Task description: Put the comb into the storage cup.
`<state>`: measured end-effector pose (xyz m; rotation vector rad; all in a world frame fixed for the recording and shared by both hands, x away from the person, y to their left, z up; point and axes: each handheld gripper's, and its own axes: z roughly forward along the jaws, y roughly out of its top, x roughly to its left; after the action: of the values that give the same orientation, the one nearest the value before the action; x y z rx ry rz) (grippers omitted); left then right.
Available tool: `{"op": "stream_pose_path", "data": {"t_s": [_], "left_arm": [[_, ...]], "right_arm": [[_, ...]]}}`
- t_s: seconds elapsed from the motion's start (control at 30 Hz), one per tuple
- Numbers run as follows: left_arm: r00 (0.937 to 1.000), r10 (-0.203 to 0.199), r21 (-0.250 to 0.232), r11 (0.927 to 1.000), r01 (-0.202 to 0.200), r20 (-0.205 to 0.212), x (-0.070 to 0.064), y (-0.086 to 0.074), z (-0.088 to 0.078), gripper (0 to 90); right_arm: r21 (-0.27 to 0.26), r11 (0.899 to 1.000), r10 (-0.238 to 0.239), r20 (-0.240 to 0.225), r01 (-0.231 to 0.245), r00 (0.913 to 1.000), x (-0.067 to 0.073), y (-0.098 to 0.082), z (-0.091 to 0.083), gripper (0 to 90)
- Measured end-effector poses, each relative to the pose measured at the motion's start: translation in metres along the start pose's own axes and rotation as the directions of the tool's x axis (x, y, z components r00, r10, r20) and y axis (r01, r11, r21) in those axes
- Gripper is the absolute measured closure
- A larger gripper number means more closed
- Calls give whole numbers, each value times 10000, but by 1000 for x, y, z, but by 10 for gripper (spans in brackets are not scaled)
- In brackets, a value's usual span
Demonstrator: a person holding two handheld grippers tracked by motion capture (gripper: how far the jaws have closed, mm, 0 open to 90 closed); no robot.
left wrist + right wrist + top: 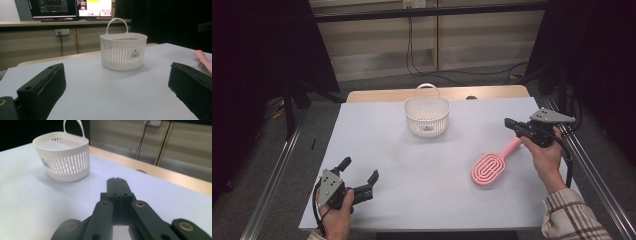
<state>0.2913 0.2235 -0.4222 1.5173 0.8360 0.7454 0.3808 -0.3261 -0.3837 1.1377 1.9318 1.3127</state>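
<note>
Upper centre of the high view, we see a white slatted basket (426, 118) standing upright on the pale table (412, 165) — its small label (135, 53) is too blurred to read. A pink brush (491, 167) lies at right, well apart from it. The left gripper (359, 175), lower left, has its jaws spread wide; the right gripper (508, 122) — above the brush handle — has its jaws pressed together on nothing.

Two handheld grippers, black plastic. Left gripper (360, 174): grey three-cornered plate on top with small dark holes, black cable looping below hand. Right gripper (509, 122): same grey plate, black cable trailing past wrist; brass-coloured pivot pins on linkage arms. Plaid sleeve (568, 215), beige with dark lines, on right forearm.
</note>
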Motion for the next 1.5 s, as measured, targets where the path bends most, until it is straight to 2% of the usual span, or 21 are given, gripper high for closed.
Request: {"op": "stream_pose_path", "data": {"t_s": [0.13,0.2,0.33,0.43,0.67,0.77,0.9,0.97,1.07,1.13,1.27,1.43,1.5], "left_arm": [[10000,-3,3,10000,3,-21,0,0,0,14],[10000,8,10,10000,-8,-29,0,0,0,15],[10000,12,-2,10000,-12,-14,0,0,-1,14],[10000,3,24,10000,-3,-29,0,0,0,15],[10000,14,17,10000,-14,-31,0,0,-1,14],[10000,28,19,10000,-27,-36,1,0,-1,14],[10000,32,5,10000,-32,10,0,0,-1,15],[10000,9,-25,10000,-9,9,0,1,-1,15],[10000,-65,-34,10000,65,42,0,0,-1,15],[10000,11,-40,10000,-10,53,0,1,-1,15],[10000,-26,-27,10000,26,12,0,0,-1,15],[10000,-8,-13,10000,8,18,0,0,-1,15],[10000,-5,8,10000,5,-3,1,0,-1,15]], "right_arm": [[691,9972,270,107,-276,9996,-4,5,2,900],[815,9962,300,118,-309,9995,-5,6,2,900],[1284,9904,567,-333,-520,9978,-11,10,3,900],[1682,9840,655,-394,-580,9971,-14,13,5,900],[2384,9684,766,-40,-734,9971,-27,19,10,900],[2768,9579,763,100,-761,9970,-33,15,14,900],[3212,9436,878,-84,-804,9961,-40,4,20,900],[3332,9397,864,-139,-768,9962,-42,1,21,900],[3784,9243,551,-10,-507,9985,-41,0,25,900],[4161,9086,377,82,-377,9993,-40,-2,30,900],[4638,8857,212,45,-209,9998,-39,-4,37,900],[5019,8648,175,9,-155,9998,-39,-5,44,900],[5085,8610,125,-1,-107,9999,-40,-5,46,900]]}}
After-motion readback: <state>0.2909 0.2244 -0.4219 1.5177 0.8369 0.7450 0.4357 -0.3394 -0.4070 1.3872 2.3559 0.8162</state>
